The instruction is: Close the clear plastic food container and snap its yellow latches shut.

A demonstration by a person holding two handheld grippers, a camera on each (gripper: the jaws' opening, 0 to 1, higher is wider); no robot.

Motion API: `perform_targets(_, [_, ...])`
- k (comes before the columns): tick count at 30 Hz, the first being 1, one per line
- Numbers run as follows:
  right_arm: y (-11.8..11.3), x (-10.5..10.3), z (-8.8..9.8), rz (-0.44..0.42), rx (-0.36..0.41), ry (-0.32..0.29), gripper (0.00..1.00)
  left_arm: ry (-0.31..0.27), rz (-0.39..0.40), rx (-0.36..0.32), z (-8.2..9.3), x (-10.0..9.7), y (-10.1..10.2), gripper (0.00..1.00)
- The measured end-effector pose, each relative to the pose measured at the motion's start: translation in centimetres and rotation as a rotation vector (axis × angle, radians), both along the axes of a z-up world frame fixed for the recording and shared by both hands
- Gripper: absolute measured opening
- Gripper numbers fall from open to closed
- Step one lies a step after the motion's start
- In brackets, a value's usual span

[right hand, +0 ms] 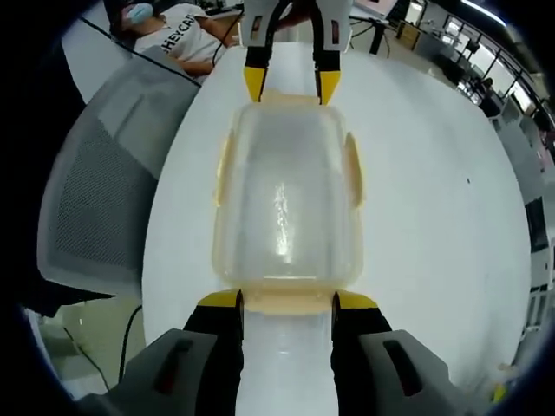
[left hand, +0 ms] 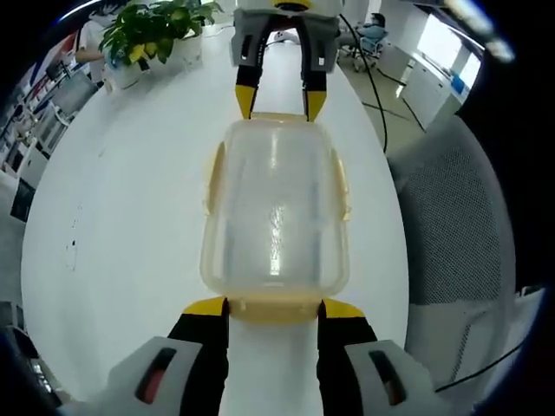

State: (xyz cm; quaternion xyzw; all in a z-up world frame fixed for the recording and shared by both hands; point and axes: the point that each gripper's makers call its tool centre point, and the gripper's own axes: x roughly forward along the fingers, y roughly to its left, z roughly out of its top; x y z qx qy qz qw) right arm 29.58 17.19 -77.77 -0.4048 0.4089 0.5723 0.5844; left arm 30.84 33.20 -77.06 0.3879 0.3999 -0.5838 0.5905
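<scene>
The clear plastic food container (left hand: pixel 276 212) lies on the white table (left hand: pixel 130 225) with its lid on, pale yellow latches (left hand: pixel 214 178) hanging along its long sides and at both short ends. It sits between the two grippers, which face each other along its length. In the left gripper view, the left gripper (left hand: pixel 273 309) comes up from below with its yellow-tipped jaws spread apart, one at each corner of the near end latch, touching or just beside it; nothing is pinched between them. At the far end, the right gripper (left hand: pixel 279 102) points back toward the camera, its jaws likewise parted and their tips at the container's other end. The right gripper view shows the same arrangement mirrored: the right gripper (right hand: pixel 288 303) with jaws wide at the near end latch, the left gripper (right hand: pixel 291 86) opposite with its tips at the far rim. A grey mesh chair (left hand: pixel 460 225) stands just beside the table edge, a potted plant (left hand: pixel 156 30) sits at the table's far side, and a seated person (right hand: pixel 178 35) in a white shirt is beyond the chair.
</scene>
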Motion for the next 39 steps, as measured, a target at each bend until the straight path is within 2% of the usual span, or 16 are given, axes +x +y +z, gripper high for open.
perform_targets(10, [-2.1,-0.3,-0.3,0.006,-0.008,0.004,0.36,0.006,0.01,-0.022,-0.4,-0.5,-2.1,0.34])
perform_targets(25, [-3.9,-0.2,-0.6,-0.019,-0.013,0.001,0.36,0.023,0.0,-0.028,-1.0,0.0,-3.9,0.34])
perform_targets(39, [-5.4,-0.5,-1.0,-0.043,-0.004,-0.004,0.36,0.013,-0.001,-0.041,-1.2,0.1,-5.3,0.34])
